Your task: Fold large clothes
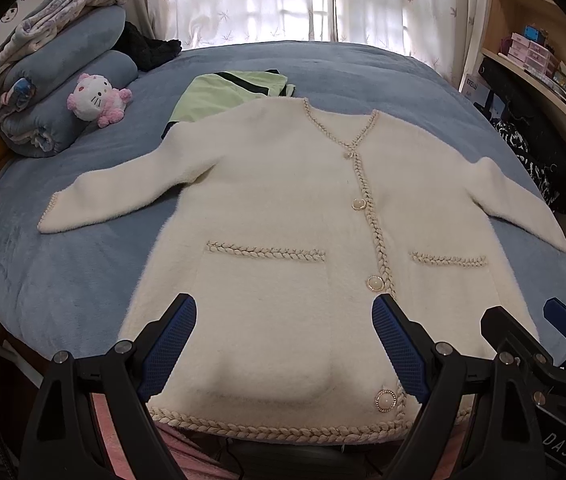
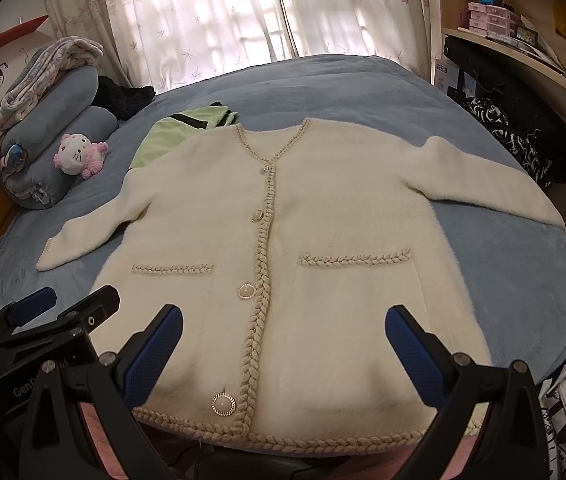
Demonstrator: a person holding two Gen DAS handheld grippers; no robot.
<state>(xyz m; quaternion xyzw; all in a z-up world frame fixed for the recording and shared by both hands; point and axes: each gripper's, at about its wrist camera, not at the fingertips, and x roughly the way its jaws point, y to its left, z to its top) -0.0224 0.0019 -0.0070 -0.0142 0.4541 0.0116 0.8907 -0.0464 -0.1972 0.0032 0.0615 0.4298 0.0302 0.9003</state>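
Nearest the cameras, the left gripper point(image 1: 285, 316) hangs over the hem of a cream cardigan point(image 1: 295, 216), its blue-padded fingers point(image 1: 171, 344) spread wide and released, holding nothing. Just beside it the right gripper point(image 2: 283, 328) hovers over the same hem, fingers point(image 2: 415, 356) likewise apart and empty.

The cardigan lies flat, front up and buttoned, on a blue bedspread point(image 1: 63, 272), its hem at the near edge of the bed. Braided trim runs along the hem, up the placket and across the tops of two patch pockets point(image 2: 347, 296). Four pearl-like buttons point(image 2: 223, 403) line the front. Both sleeves are spread out to the sides.

Beyond the collar, partly under the cardigan, lies a light green garment point(image 1: 219, 94) with dark stripes. Farther left, a pink-and-white plush cat point(image 1: 97, 100) leans against rolled blue bedding point(image 1: 71, 92), with a dark fuzzy item point(image 1: 147, 48) behind. White patterned curtains point(image 1: 267, 0) hang at the back, and shelves point(image 2: 523, 36) stand to the right.
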